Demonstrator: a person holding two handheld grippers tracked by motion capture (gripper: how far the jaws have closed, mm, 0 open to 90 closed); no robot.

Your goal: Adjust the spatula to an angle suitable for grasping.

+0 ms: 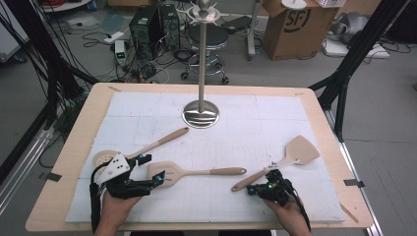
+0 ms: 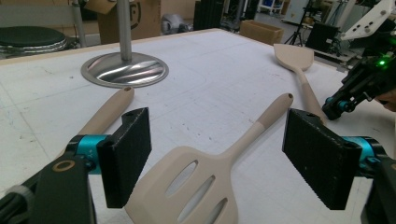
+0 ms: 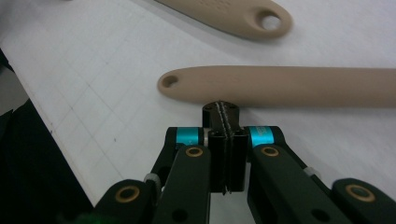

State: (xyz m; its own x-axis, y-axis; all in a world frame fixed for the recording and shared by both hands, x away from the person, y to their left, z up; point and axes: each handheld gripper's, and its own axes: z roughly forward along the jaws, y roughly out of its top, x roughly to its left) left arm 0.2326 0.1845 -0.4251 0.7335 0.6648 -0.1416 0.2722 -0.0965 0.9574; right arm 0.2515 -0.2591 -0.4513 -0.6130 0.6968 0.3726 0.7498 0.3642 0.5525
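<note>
Three beige utensils lie on the white mat. A slotted turner (image 1: 167, 173) (image 2: 187, 186) lies in the middle, and its head sits between the jaws of my left gripper (image 1: 151, 169) (image 2: 224, 158), which is open; the pads stand clear of it on both sides. At the right lies a solid spatula (image 1: 302, 150) (image 2: 294, 56). My right gripper (image 1: 252, 190) (image 3: 220, 109) is shut with nothing in it, its tip right beside the spatula's handle (image 3: 280, 86) near the holed end. A skimmer (image 1: 104, 157) lies at the left, with its handle (image 2: 105, 114) outside my left jaw.
A metal stand with a round base (image 1: 200, 114) (image 2: 123, 70) rises at the back middle of the mat. The turner's handle end (image 3: 233, 18) lies beyond the spatula handle. My right gripper (image 2: 359, 84) is seen far right in the left gripper view. The table's front edge is near both hands.
</note>
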